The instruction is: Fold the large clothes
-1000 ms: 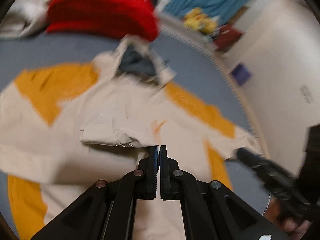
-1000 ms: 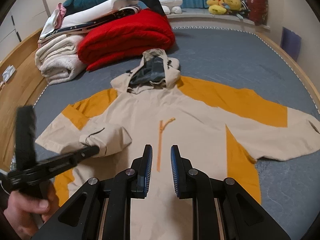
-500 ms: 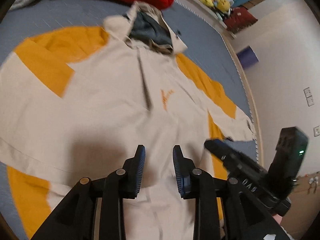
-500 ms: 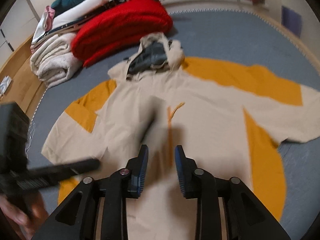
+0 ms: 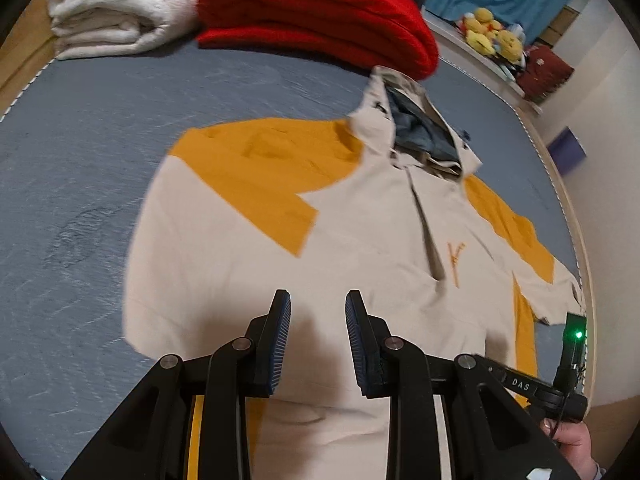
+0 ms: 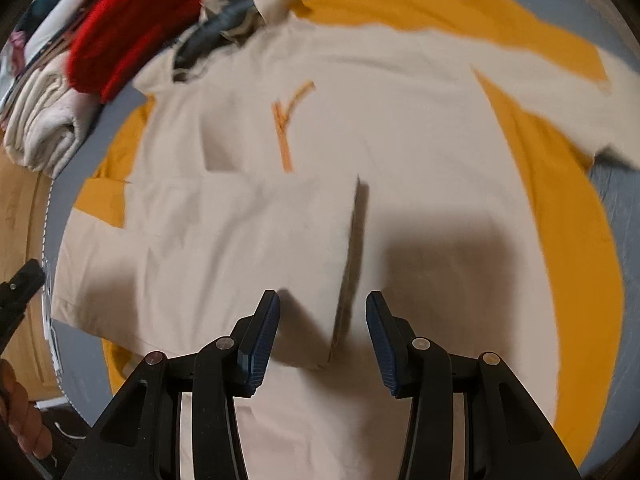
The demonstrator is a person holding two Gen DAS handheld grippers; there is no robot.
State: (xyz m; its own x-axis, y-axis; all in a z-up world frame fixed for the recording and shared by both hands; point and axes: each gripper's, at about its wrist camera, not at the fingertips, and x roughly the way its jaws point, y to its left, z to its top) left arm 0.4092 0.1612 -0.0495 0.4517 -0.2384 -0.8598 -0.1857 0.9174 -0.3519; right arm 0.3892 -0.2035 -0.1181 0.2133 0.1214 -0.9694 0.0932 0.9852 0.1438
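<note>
A large cream and orange hooded jacket (image 5: 360, 248) lies face up on the grey-blue bed, hood toward the far end; it also fills the right wrist view (image 6: 400, 168). Its left sleeve is folded across the chest, the sleeve's end edge (image 6: 352, 264) lying near the middle. My left gripper (image 5: 318, 336) is open and empty above the folded sleeve. My right gripper (image 6: 322, 336) is open and empty, its jaws on either side of the sleeve's end corner, just above it. The right sleeve (image 6: 540, 60) lies spread out.
A folded red blanket (image 5: 320, 12) and folded white blankets (image 5: 120, 12) lie at the bed's far end. Yellow plush toys (image 5: 492, 38) sit on a ledge beyond. The bed's wooden edge (image 6: 20, 216) is at the left, the wall (image 5: 592, 128) at the right.
My left gripper let go of the left sleeve cuff and opened; the sleeve now lies flat across the chest. My right gripper opened wider and moved down close over the sleeve's end.
</note>
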